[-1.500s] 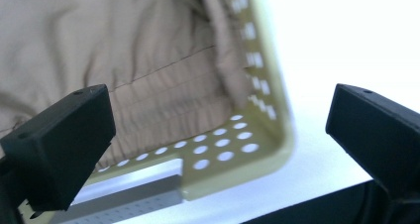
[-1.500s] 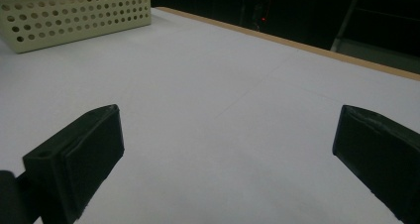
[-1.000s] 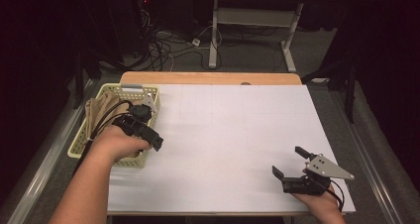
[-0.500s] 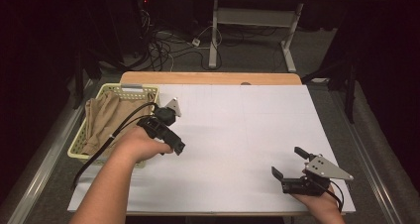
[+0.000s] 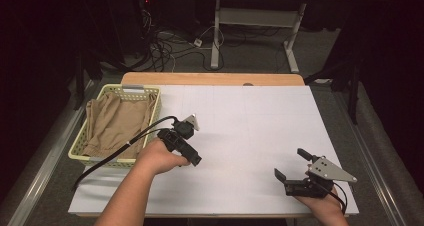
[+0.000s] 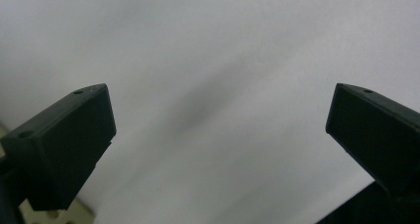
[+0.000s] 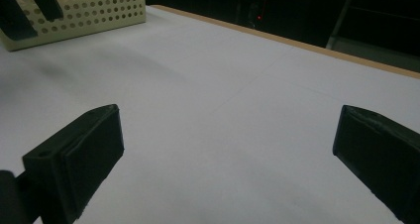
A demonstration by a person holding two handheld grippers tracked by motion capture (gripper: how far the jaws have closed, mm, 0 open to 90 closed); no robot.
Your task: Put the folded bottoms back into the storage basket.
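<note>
Tan cloth (image 5: 116, 123), soft, limp, light by the look, bunched in basket (image 5: 80, 147) at bench (image 5: 250, 136) left edge, best pinched at a raised fold; left gripper (image 5: 186, 147) and right gripper (image 5: 290, 164) fingers wide apart, empty.

Left hand (image 5: 159, 157) reaches forward, its gripper (image 6: 218, 135) with jaws wide apart; right hand (image 5: 320, 204) low and near, its gripper (image 5: 291, 165) also gaping, empty
</note>
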